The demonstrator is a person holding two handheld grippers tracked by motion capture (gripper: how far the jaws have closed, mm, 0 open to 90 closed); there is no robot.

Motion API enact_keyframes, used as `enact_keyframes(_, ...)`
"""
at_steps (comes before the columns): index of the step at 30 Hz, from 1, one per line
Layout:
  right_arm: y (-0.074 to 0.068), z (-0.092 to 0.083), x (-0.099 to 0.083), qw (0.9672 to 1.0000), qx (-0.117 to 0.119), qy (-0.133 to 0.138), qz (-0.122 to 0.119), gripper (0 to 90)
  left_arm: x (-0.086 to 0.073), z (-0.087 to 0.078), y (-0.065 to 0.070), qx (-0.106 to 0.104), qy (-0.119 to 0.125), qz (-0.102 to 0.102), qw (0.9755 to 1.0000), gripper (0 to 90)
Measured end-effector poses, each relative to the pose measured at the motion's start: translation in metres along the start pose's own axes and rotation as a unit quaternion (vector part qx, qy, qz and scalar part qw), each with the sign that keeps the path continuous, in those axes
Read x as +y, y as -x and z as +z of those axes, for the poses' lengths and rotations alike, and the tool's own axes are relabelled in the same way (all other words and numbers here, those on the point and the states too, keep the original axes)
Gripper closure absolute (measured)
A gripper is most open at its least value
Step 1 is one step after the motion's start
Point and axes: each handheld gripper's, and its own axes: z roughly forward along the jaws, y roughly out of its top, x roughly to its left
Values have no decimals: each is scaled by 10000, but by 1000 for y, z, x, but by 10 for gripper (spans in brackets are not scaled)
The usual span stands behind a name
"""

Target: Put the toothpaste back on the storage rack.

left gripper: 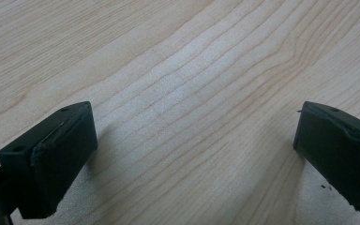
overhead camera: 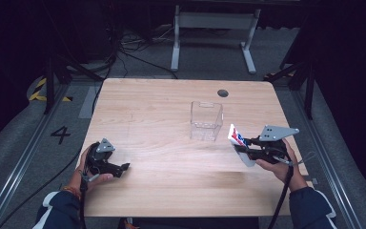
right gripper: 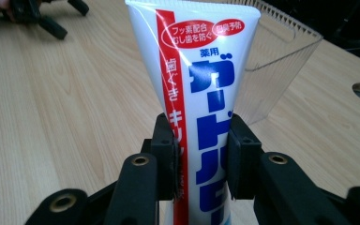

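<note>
A white toothpaste tube (right gripper: pixel 201 89) with a red stripe and blue lettering is clamped between the jaws of my right gripper (right gripper: pixel 200 154). In the high view the tube (overhead camera: pixel 237 138) tilts up at the table's right, and the right gripper (overhead camera: pixel 244 147) holds it just right of a clear plastic box (overhead camera: pixel 206 120). That box (right gripper: pixel 276 65) stands open-topped right behind the tube. My left gripper (overhead camera: pixel 124 168) rests low at the table's front left, its jaws open over bare wood. Its fingertips (left gripper: pixel 51 159) stand wide apart with nothing between them.
The wooden table (overhead camera: pixel 162 109) has a round cable hole (overhead camera: pixel 223 93) near its far edge. A white desk frame (overhead camera: pixel 214 33) and cables lie on the floor beyond. The other hand's gripper (right gripper: pixel 37 14) appears at the far left of the right gripper view.
</note>
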Motion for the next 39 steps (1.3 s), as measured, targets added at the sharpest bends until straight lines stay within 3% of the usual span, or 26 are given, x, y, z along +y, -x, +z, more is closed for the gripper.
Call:
enact_keyframes(6, 4, -10, 12, 9993, -148, 338, 43, 700, 0, 0, 0, 33, 26, -14, 10000, 4)
enact_keyframes(17, 15, -16, 33, 9970, -443, 628, -26, 701, 0, 0, 0, 26, 28, -18, 10000, 3)
enact_keyframes(25, 21, -12, 50, 9969, -414, 656, -126, 701, 0, 0, 0, 13, 5, -12, 10000, 3)
enact_keyframes(33, 29, -6, 71, 9950, -406, 912, -78, 701, 0, 0, 0, 26, 28, -18, 10000, 3)
enact_keyframes(39, 31, 6, 85, 9948, -403, 929, -97, 700, 0, 0, 0, 35, 25, -9, 10000, 3)
